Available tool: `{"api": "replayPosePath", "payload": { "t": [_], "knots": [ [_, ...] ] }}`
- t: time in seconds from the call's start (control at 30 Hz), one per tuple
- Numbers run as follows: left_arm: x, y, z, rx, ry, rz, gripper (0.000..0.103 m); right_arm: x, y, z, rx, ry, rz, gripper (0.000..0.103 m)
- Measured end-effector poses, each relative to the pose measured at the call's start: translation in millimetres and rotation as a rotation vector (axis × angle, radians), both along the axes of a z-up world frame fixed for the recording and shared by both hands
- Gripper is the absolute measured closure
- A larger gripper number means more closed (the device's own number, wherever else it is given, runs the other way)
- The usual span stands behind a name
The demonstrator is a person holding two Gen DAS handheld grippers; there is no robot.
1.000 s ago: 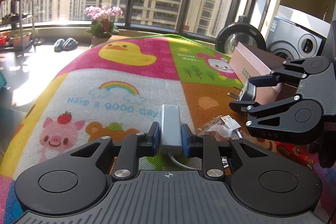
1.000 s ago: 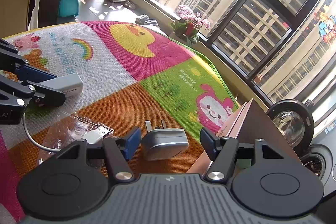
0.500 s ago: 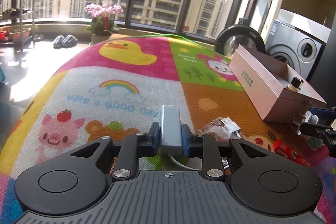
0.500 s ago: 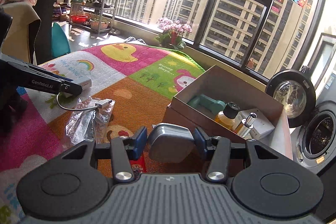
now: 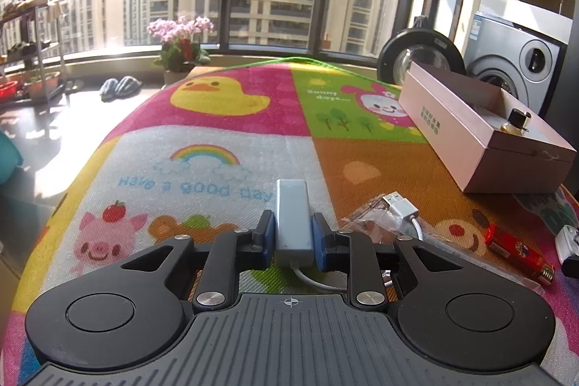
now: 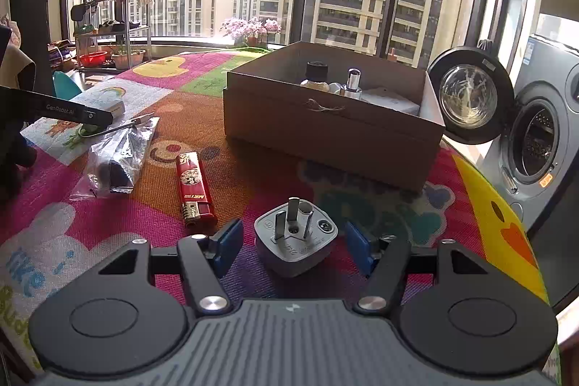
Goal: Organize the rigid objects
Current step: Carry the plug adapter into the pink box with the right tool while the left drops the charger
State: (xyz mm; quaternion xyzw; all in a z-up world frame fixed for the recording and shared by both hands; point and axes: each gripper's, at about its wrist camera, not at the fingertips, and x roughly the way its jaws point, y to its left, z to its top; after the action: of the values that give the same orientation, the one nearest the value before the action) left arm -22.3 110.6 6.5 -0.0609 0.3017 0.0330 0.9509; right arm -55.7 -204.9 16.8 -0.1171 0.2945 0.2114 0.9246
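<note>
Left hand-held gripper point(image 5: 294, 237) clamped on grey adapter point(image 5: 293, 217). Right hand-held gripper point(image 6: 292, 245) opening around plug point(image 6: 295, 237), pads clear, near counter point(image 6: 488, 205) edge. Lighter point(image 6: 192, 185) reads "MRTRO"; open room before box point(image 6: 325, 136).

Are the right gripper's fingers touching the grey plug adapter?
Apart. The right wrist view shows mat on both sides of the grey plug adapter, between it and the blue fingers of the opening right gripper.
</note>
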Motion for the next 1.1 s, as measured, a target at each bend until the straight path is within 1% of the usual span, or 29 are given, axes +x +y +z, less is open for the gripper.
{"api": "replayPosePath", "payload": {
  "t": [0.07,0.23,0.33,0.4,0.5,0.57,0.6,0.67,0.73,0.8,0.83,0.87,0.9,0.97,1.1],
  "knots": [
    [0.0,-1.8,0.1,0.013,0.002,0.0,0.077,0.5,0.1,1.3,0.009,0.01,-0.011,0.032],
    [0.1,-3.1,0.2,0.022,0.003,0.0,0.077,11.0,-2.8,-0.1,0.08,0.06,-0.084,0.032],
    [0.2,-3.2,0.2,0.024,0.003,0.0,0.077,12.8,-2.6,-2.7,0.078,0.07,-0.103,0.032],
    [0.1,-3.2,0.2,0.024,0.003,0.0,0.077,10.4,-2.7,-2.7,0.049,0.059,-0.097,0.033],
    [0.2,-3.6,0.2,0.025,0.003,0.0,0.077,-0.5,-3.8,-2.2,-0.061,-0.006,-0.096,0.033],
    [0.4,-4.3,-0.1,0.032,0.004,0.0,0.077,-9.7,-4.1,-2.3,-0.139,-0.07,-0.108,0.033],
    [0.6,-4.6,-0.3,0.037,0.004,-0.001,0.077,-14.2,-4.8,-1.9,-0.156,-0.091,-0.109,0.033],
    [1.1,-4.5,-0.6,0.04,0.005,-0.001,0.077,-16.6,-8.9,0.9,-0.112,-0.071,-0.099,0.033],
    [1.3,-4.5,-0.6,0.038,0.004,0.0,0.077,-9.5,-13.4,2.4,-0.017,-0.003,-0.09,0.033],
    [1.4,-4.5,-0.5,0.036,0.004,0.0,0.077,2.0,-14.0,1.1,0.038,0.043,-0.101,0.033],
    [1.4,-4.8,-0.5,0.035,0.004,0.0,0.077,8.8,-14.3,0.1,0.063,0.063,-0.112,0.034],
    [1.4,-4.9,-0.4,0.034,0.004,0.0,0.077,14.0,-13.8,-1.0,0.077,0.079,-0.12,0.047],
    [1.4,-4.9,-0.4,0.035,0.004,0.0,0.077,17.3,-12.5,-1.1,0.068,0.077,-0.13,0.065],
    [1.5,-4.9,-0.4,0.035,0.004,0.0,0.077,13.9,-9.4,2.6,0.044,0.049,-0.112,0.064],
    [1.5,-4.8,-0.3,0.035,0.003,-0.001,0.077,-12.8,-1.2,18.2,-0.013,-0.084,-0.045,0.064]
  ]
}}
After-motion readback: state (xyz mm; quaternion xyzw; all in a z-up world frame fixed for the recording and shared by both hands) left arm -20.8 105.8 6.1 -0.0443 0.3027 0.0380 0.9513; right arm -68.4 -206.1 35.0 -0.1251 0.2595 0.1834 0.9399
